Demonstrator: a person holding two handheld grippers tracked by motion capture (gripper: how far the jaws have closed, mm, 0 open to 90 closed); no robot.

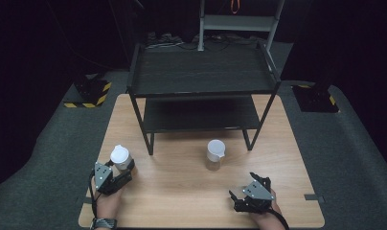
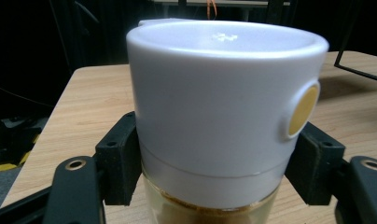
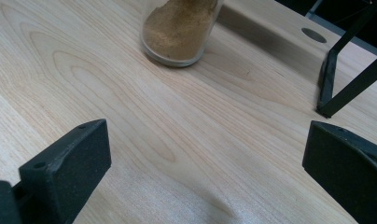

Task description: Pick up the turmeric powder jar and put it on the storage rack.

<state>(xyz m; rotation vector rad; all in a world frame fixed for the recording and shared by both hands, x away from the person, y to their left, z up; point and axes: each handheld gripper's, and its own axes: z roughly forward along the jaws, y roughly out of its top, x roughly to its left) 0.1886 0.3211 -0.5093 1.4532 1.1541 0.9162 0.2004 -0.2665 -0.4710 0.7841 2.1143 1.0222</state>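
Near bench's front-left corner: left gripper, fingers clamped on white-capped jar; white cap with yellow round spot, clear glass below, brown powder inside. Jar upright on bench. Near front-right corner: right gripper, fingers spread wide, nothing between them, bare wood under. Mid-bench, just before shelf legs: second jar, white cap, brown powder, standing free. Toward rear edge: black two-tier shelf.

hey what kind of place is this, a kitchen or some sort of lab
Most likely a lab or recording setup, not a kitchen: a bare wooden table on grey carpet against black surroundings, a black two-tier rack and hazard-striped stand bases at the sides.
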